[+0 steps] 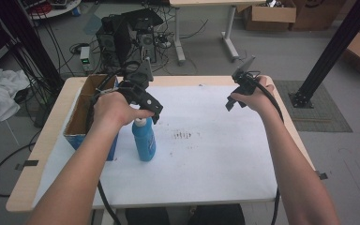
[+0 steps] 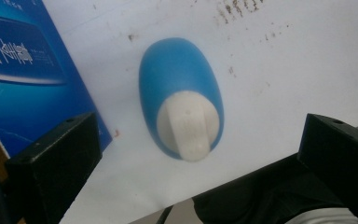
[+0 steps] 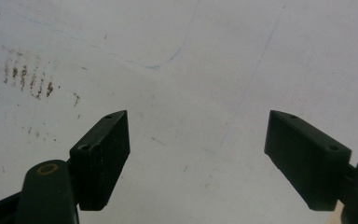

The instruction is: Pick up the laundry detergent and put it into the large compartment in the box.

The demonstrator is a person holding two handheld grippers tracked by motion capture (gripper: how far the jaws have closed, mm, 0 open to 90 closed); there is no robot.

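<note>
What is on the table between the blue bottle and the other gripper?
Just bare white sheet, apart from a patch of small brown marks. In the high view, nothing else lies between the blue bottle and the right gripper, which hangs open above the table.

Blue bottle point(image 1: 144, 139) with white cap point(image 2: 189, 125), upright on the surface, left of centre, nearer the left edge than the right.

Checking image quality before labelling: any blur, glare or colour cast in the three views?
High view: dim, soft, low detail, no hard shadows; left tongs above the blue bottle. Left gripper view: bottle cap slightly washed out, nearby jaws soft, box print blurred. Right gripper view: right tongs open, white sheet evenly lit with a greyish cast, stains readable, no glare.
</note>
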